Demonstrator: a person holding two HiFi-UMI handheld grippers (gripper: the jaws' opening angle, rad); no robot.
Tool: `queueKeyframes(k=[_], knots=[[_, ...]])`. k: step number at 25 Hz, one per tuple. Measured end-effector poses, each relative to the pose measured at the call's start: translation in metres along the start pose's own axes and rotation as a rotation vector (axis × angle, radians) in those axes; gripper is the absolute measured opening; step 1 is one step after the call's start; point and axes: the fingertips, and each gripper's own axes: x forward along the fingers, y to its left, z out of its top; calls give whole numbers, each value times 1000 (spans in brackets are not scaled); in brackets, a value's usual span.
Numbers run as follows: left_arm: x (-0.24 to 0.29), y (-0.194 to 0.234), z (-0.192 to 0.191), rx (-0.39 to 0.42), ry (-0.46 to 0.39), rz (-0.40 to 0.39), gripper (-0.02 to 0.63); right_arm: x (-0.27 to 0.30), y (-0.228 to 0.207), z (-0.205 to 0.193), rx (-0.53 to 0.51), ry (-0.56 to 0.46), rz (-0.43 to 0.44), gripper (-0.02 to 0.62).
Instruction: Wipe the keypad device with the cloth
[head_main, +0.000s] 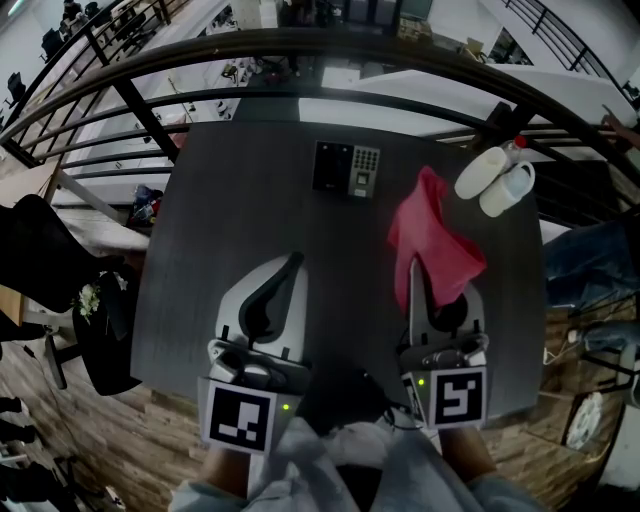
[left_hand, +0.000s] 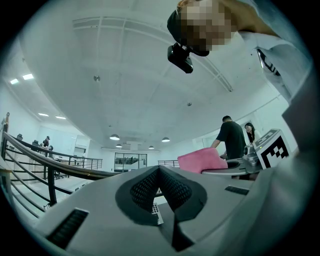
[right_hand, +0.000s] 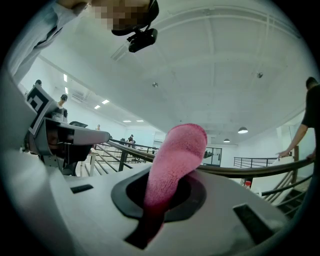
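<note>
Surface: dark grey rectangular table (head_main: 240, 210), filling the centre of the head view, with a dark metal railing (head_main: 300, 45) curving across the top of the frame behind it.
Task item: black keypad device with a silver button panel (head_main: 347, 168), lying flat at upper centre of the table, touched by neither gripper. A corner of its keys shows low in the left gripper view (left_hand: 156, 209).
Cloth: pink terry cloth (head_main: 432, 240), right of centre, bunched and rising off the right gripper's tips; it sits to the lower right of the keypad device and apart from it.
Left gripper (head_main: 293, 262): lower left of centre, pointing up the frame. Its own view shows the two dark pads meeting at the tip (left_hand: 160, 172), jaws together with nothing between them.
Right gripper (head_main: 413, 280): lower right of centre. Its own view shows the jaws (right_hand: 160, 200) clamped on the pink terry cloth (right_hand: 175, 160), which stands up out of them in a rounded fold.
Other items: two white cylindrical containers (head_main: 495, 178) side by side at the table's upper right edge, near the cloth but not touching it.
Bystander: person in a dark shirt (left_hand: 231, 140), right of centre in the left gripper view, beyond the table.
</note>
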Motion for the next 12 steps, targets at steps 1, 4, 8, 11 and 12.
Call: queueKeyframes(k=[1,4,8,11,12], knots=[[0,0,0,1,1,0,3,0,0,-1,0,2,1,29],[-1,0,-2,2,3,1,3,0,1,-2,0,1,2,29],[0,0,-2,1,3,1,3,1,1,-2,0,0,5,29],[0,1,-3,0,6,3,3,2,1,-4,3,7,6,29],[0,1,-3,0,7,3,3,2,1,-5,4,8,6,29]])
